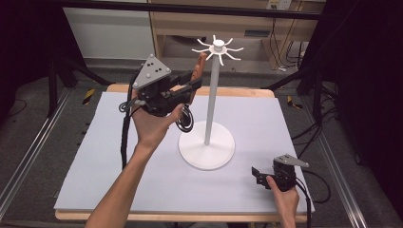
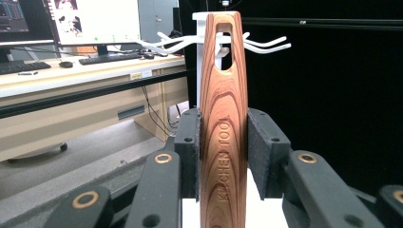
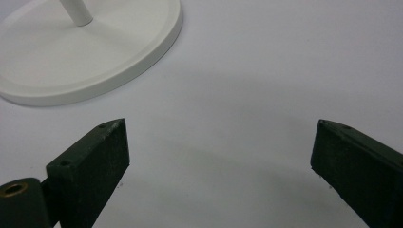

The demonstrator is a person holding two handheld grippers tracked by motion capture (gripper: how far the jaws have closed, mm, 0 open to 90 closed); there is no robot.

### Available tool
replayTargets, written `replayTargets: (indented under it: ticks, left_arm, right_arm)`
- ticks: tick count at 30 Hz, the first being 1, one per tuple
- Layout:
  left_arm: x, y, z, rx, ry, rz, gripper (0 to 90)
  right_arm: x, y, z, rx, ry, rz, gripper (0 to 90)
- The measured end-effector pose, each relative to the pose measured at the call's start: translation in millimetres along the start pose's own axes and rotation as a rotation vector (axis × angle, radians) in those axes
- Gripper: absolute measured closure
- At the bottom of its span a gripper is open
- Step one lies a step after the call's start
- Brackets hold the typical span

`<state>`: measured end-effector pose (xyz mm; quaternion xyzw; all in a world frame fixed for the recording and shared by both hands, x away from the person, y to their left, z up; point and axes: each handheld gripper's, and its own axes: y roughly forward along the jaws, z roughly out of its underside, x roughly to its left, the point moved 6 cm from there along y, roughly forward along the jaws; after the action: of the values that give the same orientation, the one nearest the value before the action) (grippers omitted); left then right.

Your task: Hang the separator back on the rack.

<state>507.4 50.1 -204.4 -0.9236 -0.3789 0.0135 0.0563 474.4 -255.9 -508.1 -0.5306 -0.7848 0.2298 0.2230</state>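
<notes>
One wooden utensil handle (image 2: 223, 128), engraved "KITCHEN TOOL", is pinched upright between the pads of the left gripper (image 1: 186, 88), raised above the table's far left area. Its slotted top end sits just beside the hook arms of the single white stand (image 1: 207, 147); whether they touch cannot be determined. The stand's round base occupies the middle of the white table (image 1: 95, 161). The right gripper (image 3: 218, 156) rests near the front right edge, jaws spread over bare surface, well apart from the base.

Lab: monitors (image 2: 92, 21), rig rails (image 1: 28, 156)
</notes>
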Motion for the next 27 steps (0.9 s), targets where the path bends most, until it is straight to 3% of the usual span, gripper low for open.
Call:
replayTargets:
  ticks: [14, 27]
  left_arm:
    - [0.8, 13.8, 7.3, 0.014, -0.002, -0.004, 67.2]
    - [2.6, 19.1, 11.7, 0.011, 0.032, -0.025, 66.8]
  right_arm:
    - [-1.9, -0.1, -0.2, -0.005, -0.007, 0.004, 6.0]
    - [-1.2, 0.5, 0.4, 0.002, -0.006, 0.001, 6.0]
